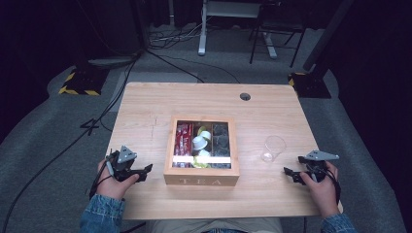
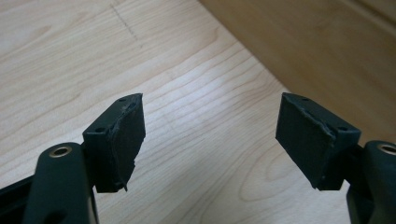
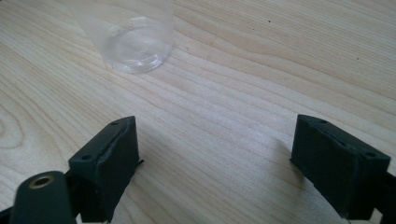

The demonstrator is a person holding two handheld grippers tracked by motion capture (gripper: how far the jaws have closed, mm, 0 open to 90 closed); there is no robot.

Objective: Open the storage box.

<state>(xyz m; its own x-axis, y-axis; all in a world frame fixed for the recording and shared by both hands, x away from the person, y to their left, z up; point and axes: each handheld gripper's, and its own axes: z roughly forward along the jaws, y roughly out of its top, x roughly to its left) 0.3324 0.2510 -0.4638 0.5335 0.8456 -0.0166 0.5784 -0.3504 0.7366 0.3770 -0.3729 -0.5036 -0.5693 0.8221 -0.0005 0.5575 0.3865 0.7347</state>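
Note:
A wooden tea box (image 1: 201, 180) with a glass lid stands at the table's middle; red sachets, white and yellow pods and dark packets show through the lid. To its right stands a clear plastic cup (image 1: 273, 148), seen close up as the cup (image 3: 133, 39) in the right gripper view. My left gripper (image 1: 144, 172) rests on the table left of the box, jaws open and empty; it appears as the left gripper (image 2: 210, 135) with the box wall (image 2: 327, 51) beyond. My right gripper (image 1: 290, 174) lies right of the cup, open and empty, shown as the right gripper (image 3: 215, 158).
The light wooden table (image 1: 145, 116) has a cable hole (image 1: 245, 96) at the back. Grey carpet, cables and stand bases with yellow-black tape lie beyond it. A desk frame and chair legs stand at the far back.

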